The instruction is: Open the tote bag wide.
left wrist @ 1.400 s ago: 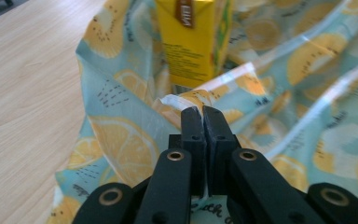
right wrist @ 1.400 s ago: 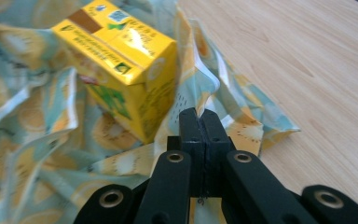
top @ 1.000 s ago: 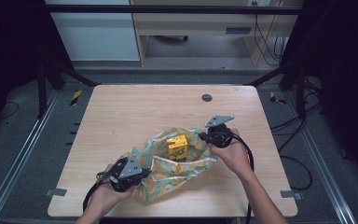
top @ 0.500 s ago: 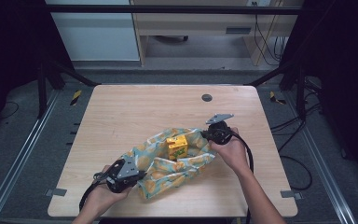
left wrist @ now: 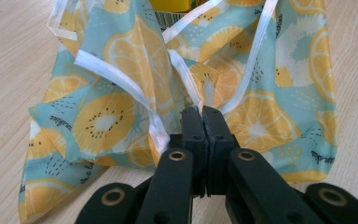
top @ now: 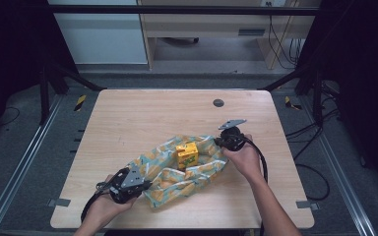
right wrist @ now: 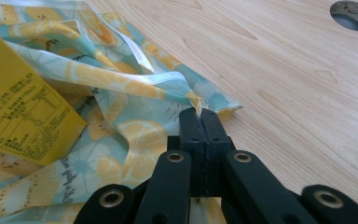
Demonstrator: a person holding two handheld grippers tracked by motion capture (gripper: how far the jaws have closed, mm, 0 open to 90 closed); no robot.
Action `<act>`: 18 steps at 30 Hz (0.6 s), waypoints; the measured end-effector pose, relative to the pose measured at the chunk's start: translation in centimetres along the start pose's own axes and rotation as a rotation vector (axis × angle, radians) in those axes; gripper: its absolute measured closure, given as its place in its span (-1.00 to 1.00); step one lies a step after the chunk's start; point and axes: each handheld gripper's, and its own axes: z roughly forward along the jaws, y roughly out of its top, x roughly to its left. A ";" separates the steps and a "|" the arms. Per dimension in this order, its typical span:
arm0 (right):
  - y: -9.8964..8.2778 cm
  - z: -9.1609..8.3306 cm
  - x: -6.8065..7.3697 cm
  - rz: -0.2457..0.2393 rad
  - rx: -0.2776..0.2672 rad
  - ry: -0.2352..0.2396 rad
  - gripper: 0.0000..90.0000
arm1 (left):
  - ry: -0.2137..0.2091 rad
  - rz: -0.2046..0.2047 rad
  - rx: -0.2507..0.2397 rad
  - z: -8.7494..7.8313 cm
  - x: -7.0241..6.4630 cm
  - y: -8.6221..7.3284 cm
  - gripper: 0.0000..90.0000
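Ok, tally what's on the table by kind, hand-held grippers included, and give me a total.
Fruit-print cloth: 1
Yellow box, resting on the cloth: 1
Hand-held grippers: 2, the left hand-held gripper and the right hand-held gripper, each shut on an edge of the cloth
Total: 4

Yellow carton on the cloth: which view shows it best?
High view. The yellow carton shows whole there, standing on the fruit-print cloth between both grippers. The right gripper view catches one printed face cut off at the left edge; the left gripper view gives a sliver at the top.
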 end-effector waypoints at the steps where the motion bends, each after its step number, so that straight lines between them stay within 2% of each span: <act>1: 0.0 0.0 0.0 0.001 -0.002 -0.004 1.00 | 0.000 0.001 0.002 0.0 -0.1 0.0 0.98; 11: 0.0 0.3 0.0 -0.007 0.009 -0.009 0.97 | -0.008 -0.008 0.000 0.1 -0.1 -0.1 0.98; 14: 0.2 -0.1 0.2 -0.008 -0.015 -0.017 0.80 | 0.001 -0.021 -0.017 0.1 -0.1 -0.1 0.94; 18: 0.6 -1.3 0.6 -0.011 -0.057 -0.034 0.44 | 0.015 -0.036 -0.051 -0.1 -0.1 0.2 0.80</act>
